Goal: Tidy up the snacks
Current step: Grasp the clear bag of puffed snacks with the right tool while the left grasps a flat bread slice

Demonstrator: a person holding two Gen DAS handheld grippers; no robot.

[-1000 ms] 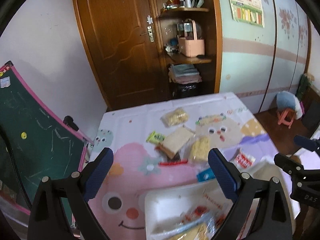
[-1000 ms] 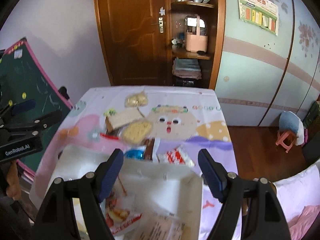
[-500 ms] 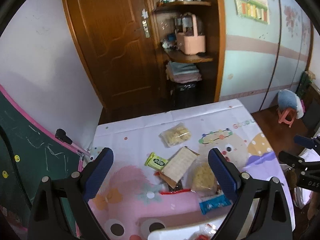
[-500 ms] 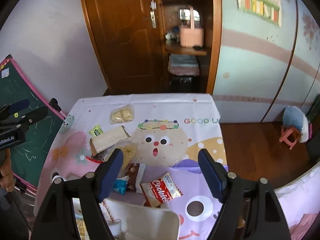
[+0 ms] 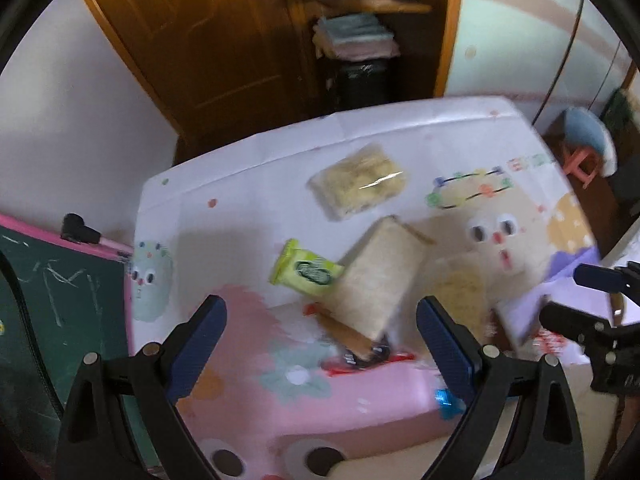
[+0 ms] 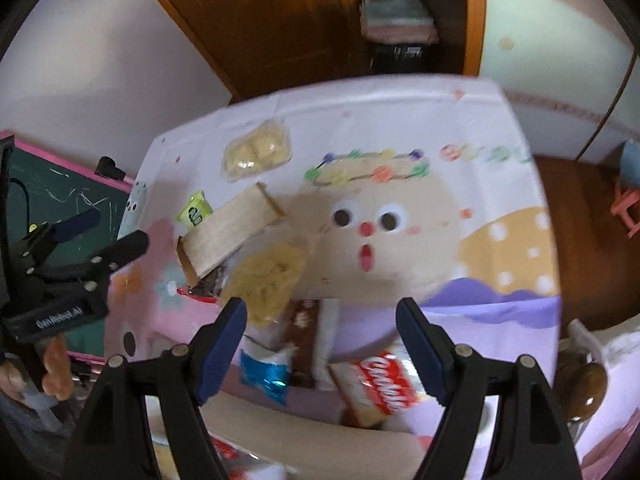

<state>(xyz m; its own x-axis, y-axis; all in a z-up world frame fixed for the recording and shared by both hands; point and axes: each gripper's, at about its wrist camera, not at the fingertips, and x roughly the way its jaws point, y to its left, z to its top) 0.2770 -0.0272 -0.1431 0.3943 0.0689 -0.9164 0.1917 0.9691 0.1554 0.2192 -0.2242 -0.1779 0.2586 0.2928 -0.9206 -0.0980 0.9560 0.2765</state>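
- Pastel cartoon cloth covers the counter, and on it the snacks lie in a loose cluster toward the left half.
- We note a clear bag of pale yellow puffs farthest back, apart from the rest.
- Nearer lies a small green packet, its edge tucked beside a tan wrapped block that rests tilted over a dark wrapper and a red strip — details blurred.
- Just right of the block sits a second clear bag of yellow crisps.
- In the right wrist view, closer to us: a brown-and-white bar wrapper, a blue foil sweet, and a red-and-white "Cookies" pack.
- A pale box rim shows at the bottom edge, with red-printed packets partly visible in it.
- Left claw: blue pads wide apart, nothing between them, hovering above the tan block's near end.
- Right claw: pads apart, gripping nothing, poised over the bar wrapper and cookie pack.
- A hand shows beneath the left claw's black body in the right wrist view.
- Beyond the counter — a green chalkboard at left, a brown wooden door behind.
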